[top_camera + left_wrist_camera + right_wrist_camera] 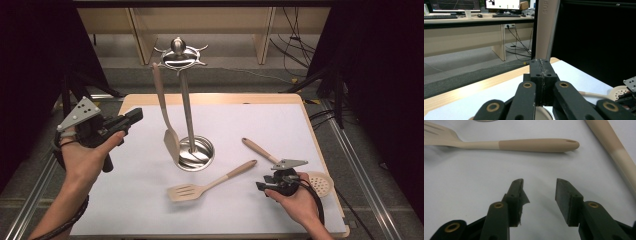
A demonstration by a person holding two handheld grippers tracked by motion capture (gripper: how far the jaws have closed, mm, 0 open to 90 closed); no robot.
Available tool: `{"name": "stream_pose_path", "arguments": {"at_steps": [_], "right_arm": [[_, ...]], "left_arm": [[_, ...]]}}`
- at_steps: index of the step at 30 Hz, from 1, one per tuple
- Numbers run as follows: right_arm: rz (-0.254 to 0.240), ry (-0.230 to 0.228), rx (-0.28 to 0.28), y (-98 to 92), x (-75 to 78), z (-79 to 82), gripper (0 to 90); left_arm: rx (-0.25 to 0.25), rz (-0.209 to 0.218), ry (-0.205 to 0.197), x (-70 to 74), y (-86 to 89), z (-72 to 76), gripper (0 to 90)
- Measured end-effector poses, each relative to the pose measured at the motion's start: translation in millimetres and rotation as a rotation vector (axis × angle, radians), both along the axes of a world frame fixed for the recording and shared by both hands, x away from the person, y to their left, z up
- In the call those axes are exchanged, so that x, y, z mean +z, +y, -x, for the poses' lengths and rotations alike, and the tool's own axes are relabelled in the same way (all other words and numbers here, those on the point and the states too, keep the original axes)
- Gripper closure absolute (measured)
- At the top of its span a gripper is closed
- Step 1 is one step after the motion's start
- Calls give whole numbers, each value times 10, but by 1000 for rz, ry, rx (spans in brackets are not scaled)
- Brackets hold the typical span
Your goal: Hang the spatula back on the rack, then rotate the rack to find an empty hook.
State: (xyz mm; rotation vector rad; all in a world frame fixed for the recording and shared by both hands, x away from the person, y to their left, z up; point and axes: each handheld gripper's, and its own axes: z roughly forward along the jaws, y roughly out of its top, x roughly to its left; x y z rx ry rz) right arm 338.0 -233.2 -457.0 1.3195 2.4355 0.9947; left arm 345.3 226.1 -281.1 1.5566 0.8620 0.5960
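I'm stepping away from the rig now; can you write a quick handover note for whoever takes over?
Left gripper: shut, empty, raised over the table's left side.
Right gripper: open, empty, low over the white mat, near the slotted turner.
One spatula hangs on the steel stand.
The turner and the skimmer lie flat on the mat.
Left, probably: hang those two.

Cream slotted turner (186,191) with tan handle and matching skimmer (320,183) on a white mat (240,125); a shiny silver stand (186,107); black-jawed grippers, grey plates
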Motion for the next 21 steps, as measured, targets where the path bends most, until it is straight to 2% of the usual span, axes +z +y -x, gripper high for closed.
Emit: {"name": "stream_pose_path", "arguments": {"at_steps": [3, 4, 7, 8, 10, 14, 16, 18, 20, 21], "right_arm": [[5, -17, 7, -6, -2, -2, 583], [-5, -3, -4, 3, 8, 7, 583], [-1, -9, -1, 4, 11, 9, 583], [-5, 9, -9, 12, 18, 19, 583], [8, -22, 10, 0, 5, -2, 583], [2, 4, 5, -6, 4, -2, 584], [-30, -42, 10, -11, -30, -23, 584], [1, -7, 5, -26, 13, -4, 584], [4, -17, 7, -35, 8, -5, 584], [-7, -20, 3, -30, 6, -7, 585]], "left_arm": [[0, -1, -4, 16, -11, 6, 892], [-1, 1, -6, 27, -19, 9, 892], [-3, 7, -20, 84, -34, 8, 892], [-4, 10, -24, 110, -39, 2, 892], [-5, 14, -34, 167, -53, -16, 892], [-16, 22, -49, 240, -108, -36, 892], [-21, 31, -57, 273, -121, -38, 892], [-25, 43, -55, 297, -129, -30, 891], [-28, 33, -59, 297, -138, -15, 891], [-32, 41, -57, 305, -139, -9, 891]]}}
